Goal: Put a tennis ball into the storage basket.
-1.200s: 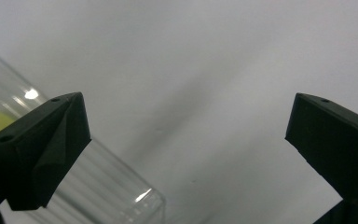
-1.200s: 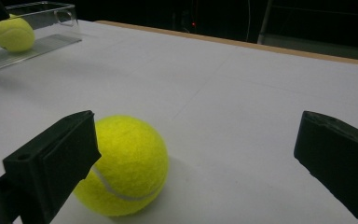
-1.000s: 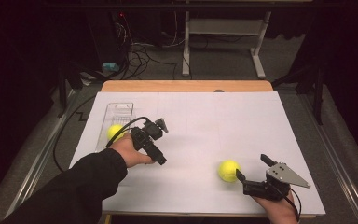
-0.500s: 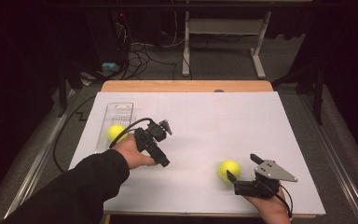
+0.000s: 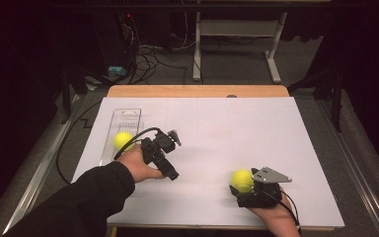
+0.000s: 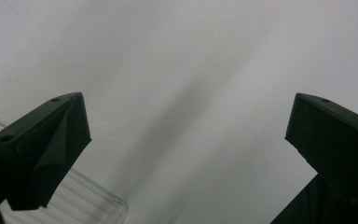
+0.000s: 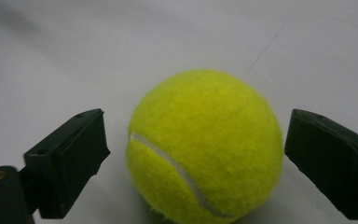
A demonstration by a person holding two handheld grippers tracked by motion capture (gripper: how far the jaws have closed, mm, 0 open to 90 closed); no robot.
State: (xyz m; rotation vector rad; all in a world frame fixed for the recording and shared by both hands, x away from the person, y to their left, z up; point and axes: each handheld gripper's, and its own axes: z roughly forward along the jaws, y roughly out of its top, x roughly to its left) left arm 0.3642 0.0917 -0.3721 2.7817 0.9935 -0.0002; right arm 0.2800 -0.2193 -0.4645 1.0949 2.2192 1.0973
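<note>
A yellow tennis ball [image 5: 242, 179] lies on the white sheet [image 5: 227, 123] near the front right. My right gripper [image 5: 242, 188] sits just behind it, and in the right gripper view the ball [image 7: 200, 149] is between the two black jaws, a small gap showing on each side. Those jaws have just been closing, and the pads do not press on the ball. A second tennis ball [image 5: 123, 139] rests in a clear tray [image 5: 128, 117] at the left. My left gripper [image 5: 173, 137] hovers beside that tray, open [image 6: 186, 121], nothing between its jaws.
The tray's clear corner [image 6: 91, 205] shows at the lower left of the left gripper view. A wooden table edge [image 5: 197, 91] runs along the far side of the sheet. Beyond it are cables and a metal stand [image 5: 237, 44] on a dark floor.
My right gripper has slid left and forward up to the tennis ball, so its jaws now flank it, and they have narrowed. The left hand has stayed where it was.
</note>
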